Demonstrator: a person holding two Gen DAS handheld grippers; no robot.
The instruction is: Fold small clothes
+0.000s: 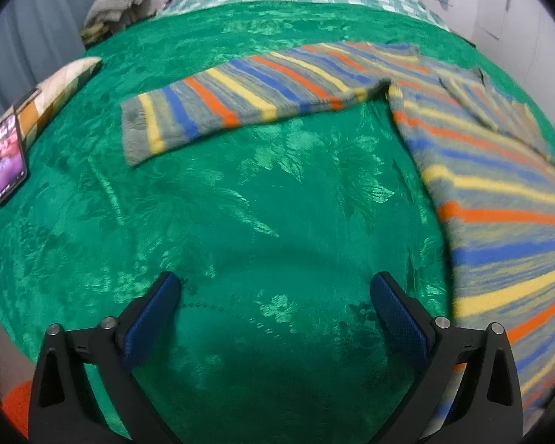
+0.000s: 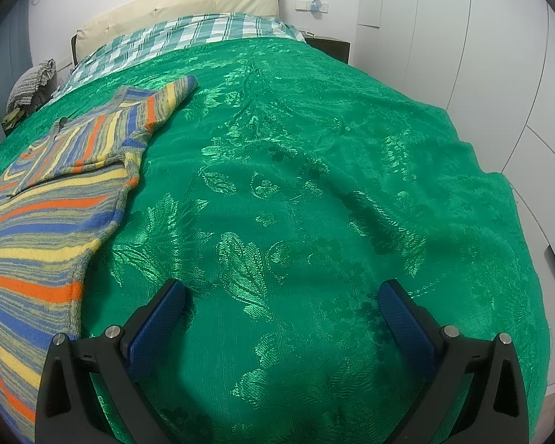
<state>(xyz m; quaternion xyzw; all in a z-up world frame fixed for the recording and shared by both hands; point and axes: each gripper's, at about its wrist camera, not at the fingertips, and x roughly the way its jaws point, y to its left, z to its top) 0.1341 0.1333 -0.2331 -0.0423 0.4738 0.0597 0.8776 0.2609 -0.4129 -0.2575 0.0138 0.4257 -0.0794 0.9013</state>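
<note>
A small striped knit sweater (image 1: 492,199), grey with blue, orange and yellow bands, lies flat on the green bedspread (image 1: 240,203). In the left wrist view its body fills the right side and one sleeve (image 1: 240,100) stretches out to the left. In the right wrist view the sweater (image 2: 44,229) lies at the left, with the other sleeve (image 2: 166,101) folded in near the collar. My left gripper (image 1: 275,288) hovers open over bare bedspread, left of the sweater's hem. My right gripper (image 2: 281,296) is open too, over the bedspread (image 2: 333,203) to the right of the sweater.
A phone (image 1: 6,159) with a lit screen rests on a patchwork cushion (image 1: 55,92) at the bed's left edge. A checked sheet (image 2: 188,37) and cream headboard (image 2: 188,3) lie beyond. White wardrobe doors (image 2: 499,55) stand right of the bed.
</note>
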